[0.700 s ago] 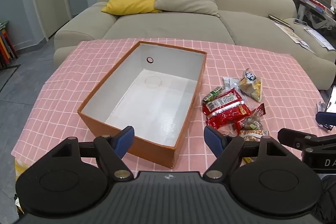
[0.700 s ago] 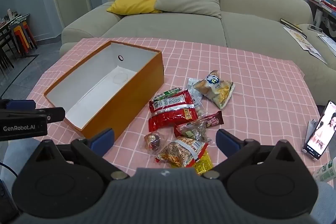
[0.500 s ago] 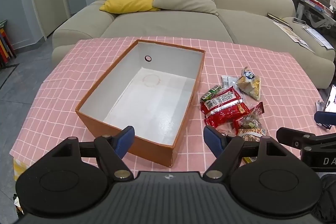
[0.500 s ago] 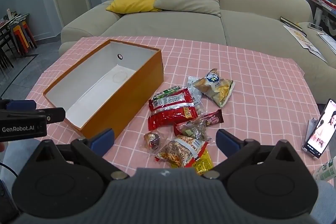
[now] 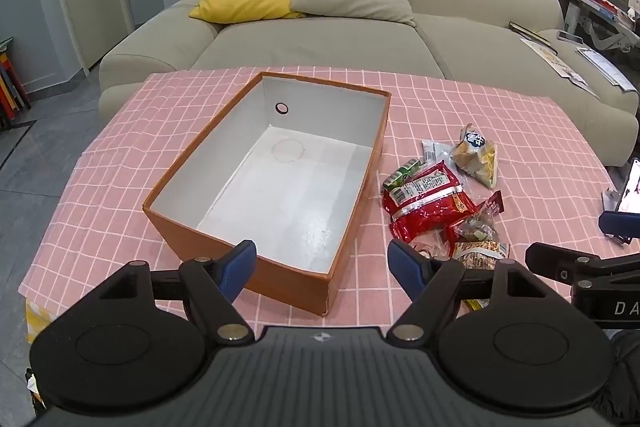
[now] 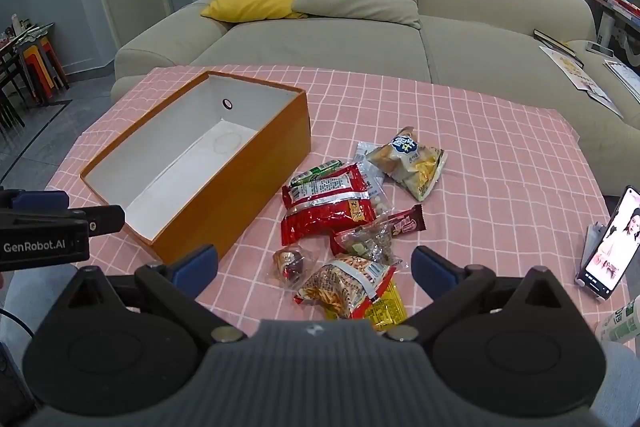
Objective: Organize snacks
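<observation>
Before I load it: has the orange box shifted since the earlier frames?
No. The orange box keeps the same place on the checked tablecloth, same gap to the red snack packet.

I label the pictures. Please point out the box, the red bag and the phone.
box (image 6: 248,163), right wrist view, orange side wall.
red bag (image 6: 326,213), right wrist view, middle of its front.
phone (image 6: 612,247), right wrist view, lit screen.

We found the box (image 5: 224,183) on the table (image 5: 460,99), the snack pile (image 6: 344,219) just beside it at its three o'clock. A phone (image 6: 612,247) stood farther toward three o'clock; the sofa (image 6: 320,43) lay at twelve.
</observation>
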